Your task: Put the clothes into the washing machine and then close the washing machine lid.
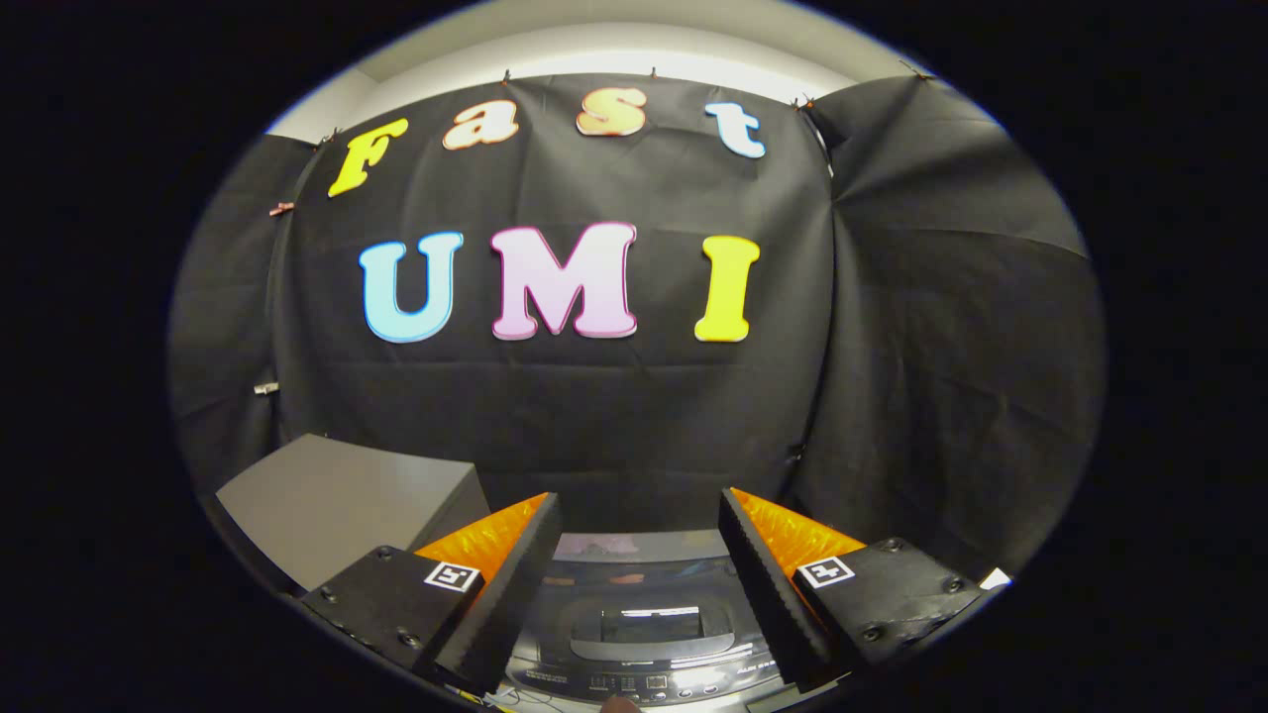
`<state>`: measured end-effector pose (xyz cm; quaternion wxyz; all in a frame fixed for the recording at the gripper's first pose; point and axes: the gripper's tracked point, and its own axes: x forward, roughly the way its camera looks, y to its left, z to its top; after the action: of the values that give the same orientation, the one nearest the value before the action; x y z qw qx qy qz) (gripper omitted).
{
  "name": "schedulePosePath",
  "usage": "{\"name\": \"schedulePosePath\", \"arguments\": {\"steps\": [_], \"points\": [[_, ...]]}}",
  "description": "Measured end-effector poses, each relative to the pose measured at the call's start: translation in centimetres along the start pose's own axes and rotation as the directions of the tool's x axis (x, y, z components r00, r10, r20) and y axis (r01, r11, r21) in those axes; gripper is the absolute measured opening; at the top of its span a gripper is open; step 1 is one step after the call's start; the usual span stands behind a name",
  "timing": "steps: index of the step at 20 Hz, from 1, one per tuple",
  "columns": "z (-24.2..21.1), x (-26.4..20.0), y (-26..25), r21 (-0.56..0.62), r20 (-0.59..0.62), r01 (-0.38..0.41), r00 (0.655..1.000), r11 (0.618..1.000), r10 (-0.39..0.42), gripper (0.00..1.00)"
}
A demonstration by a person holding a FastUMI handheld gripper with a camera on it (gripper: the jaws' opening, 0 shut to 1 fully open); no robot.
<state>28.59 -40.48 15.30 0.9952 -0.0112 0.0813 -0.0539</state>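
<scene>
1. Black cloth walls close off the booth on all sides, with a pale strip of ceiling above them.
2. Low down, between and just beyond the fingers, sits a top-loading washing machine (639, 634). Its glossy dark lid (644, 619) appears to lie flat and closed, with a window in the middle and a control strip along the near edge.
3. The gripper (639, 584) hovers above the machine with its fingers spread wide apart; nothing is held between them and neither finger touches the lid.
4. A grey box (342, 505) stands beside the machine, beyond the left finger. I cannot make out any clothes from here; they may be inside the drum, under the lid, or somewhere out of sight.
5. As a judgement, this scene fits two stages: clothes loaded and the lid shut again, or a closed machine waiting to be opened and loaded. The picture does not settle which.
6. Whatever contact with the lid comes, it would go best with the fingers brought down squarely over the lid edge, since the glossy surface looks slippery and a skewed grip could slide off.
7. Keeping clear of the control strip avoids pressing buttons by accident.
</scene>
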Motion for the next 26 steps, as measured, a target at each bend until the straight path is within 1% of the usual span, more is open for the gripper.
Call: {"name": "schedulePosePath", "arguments": {"steps": [5, 10, 12, 14, 18, 21, 26], "points": [[2.2, -5.2, 0.3, -0.018, 0.112, -0.018, 0.994, 1.0, 0.02, 1.0], [2.4, -7.5, 0.8, -0.013, 0.187, -0.048, 0.981, 0.999, 0.049, 1.0], [2.7, -7.6, 0.4, 0.008, 0.219, -0.045, 0.975, 0.999, 0.042, 1.0], [2.6, -8.0, 0.7, 0.017, 0.225, -0.051, 0.973, 0.999, 0.046, 1.0], [2.7, -8.0, 0.8, -0.009, 0.218, -0.055, 0.974, 0.998, 0.056, 1.0], [2.7, -8.2, 0.8, -0.003, 0.219, -0.065, 0.973, 0.998, 0.064, 1.0], [2.5, -7.7, 0.7, 0.002, 0.195, -0.065, 0.979, 0.998, 0.063, 1.0]]}}
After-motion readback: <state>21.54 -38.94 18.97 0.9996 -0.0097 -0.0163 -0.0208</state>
